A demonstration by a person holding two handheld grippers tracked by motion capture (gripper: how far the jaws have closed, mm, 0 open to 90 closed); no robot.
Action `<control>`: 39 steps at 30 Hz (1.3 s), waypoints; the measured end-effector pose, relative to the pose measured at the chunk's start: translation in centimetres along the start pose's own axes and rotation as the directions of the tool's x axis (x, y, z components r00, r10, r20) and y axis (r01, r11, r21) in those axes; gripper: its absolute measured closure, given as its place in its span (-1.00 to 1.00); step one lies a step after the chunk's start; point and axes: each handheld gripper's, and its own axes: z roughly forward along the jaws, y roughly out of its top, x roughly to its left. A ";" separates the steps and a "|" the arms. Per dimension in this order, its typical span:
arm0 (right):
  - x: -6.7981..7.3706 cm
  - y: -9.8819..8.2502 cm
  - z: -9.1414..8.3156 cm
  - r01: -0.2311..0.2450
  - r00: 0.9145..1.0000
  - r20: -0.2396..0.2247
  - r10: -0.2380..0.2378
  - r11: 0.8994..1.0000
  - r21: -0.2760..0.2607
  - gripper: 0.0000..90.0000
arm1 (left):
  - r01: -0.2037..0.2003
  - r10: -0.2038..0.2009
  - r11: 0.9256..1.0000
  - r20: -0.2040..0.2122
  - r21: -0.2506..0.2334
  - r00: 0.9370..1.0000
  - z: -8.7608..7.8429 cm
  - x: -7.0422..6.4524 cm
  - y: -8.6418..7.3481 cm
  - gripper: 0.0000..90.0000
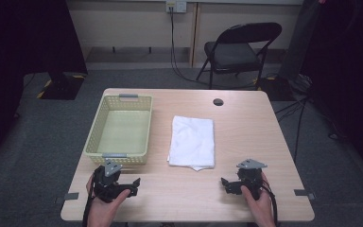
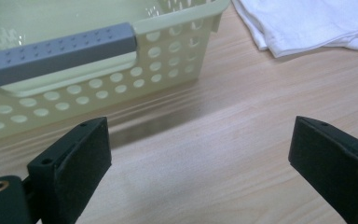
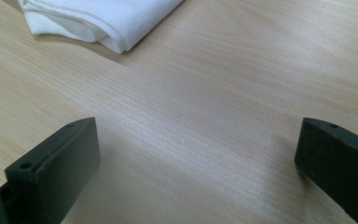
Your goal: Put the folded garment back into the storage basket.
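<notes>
A: From the high view, where are the tongs sitting?

B: Both are resting low at the near edge of the table (image 1: pixel 246 101). The left gripper (image 1: pixel 131 182) is lying just in front of the cream basket (image 1: pixel 105 118), and the right gripper (image 1: pixel 226 183) is sitting across from it. The folded white towel (image 1: pixel 192 141) is lying ahead of them, between the two and nearer the right one.

A: And in the left gripper view?

B: Its jaws are standing wide apart, pinching nothing. The basket's grey handle (image 2: pixel 56 53) is running close ahead and to the left; the towel (image 2: pixel 307 21) is showing farther off, ahead and to the right.

A: The right gripper view?

B: Again the jaws are spread over bare wood, holding nothing. A corner of the towel (image 3: pixel 98 18) is lying ahead and to the left, apart from them.

A: How is it going to handle?

B: I am judging it soft, light and floppy, so the layers may be slipping open if one ply is caught. I would be pinching the whole stack at a near corner or along the folded edge, one tong to each end.
</notes>
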 end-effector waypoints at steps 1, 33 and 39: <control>0.0 0.0 0.0 0.000 1.000 0.000 0.000 1.000 0.000 -1.00 | -0.005 0.005 1.000 -0.002 0.001 1.000 0.0 -0.1 0.1 -0.89; 0.0 0.0 0.0 -0.003 1.000 0.003 0.003 1.000 -0.001 -1.00 | -0.131 0.131 0.991 -0.040 -0.007 0.991 2.1 -4.3 4.1 -0.83; 0.0 0.0 0.0 -0.003 1.000 0.004 0.003 1.000 -0.001 -1.00 | -0.114 0.114 0.993 -0.011 -0.033 0.993 2.3 -4.9 5.3 -0.83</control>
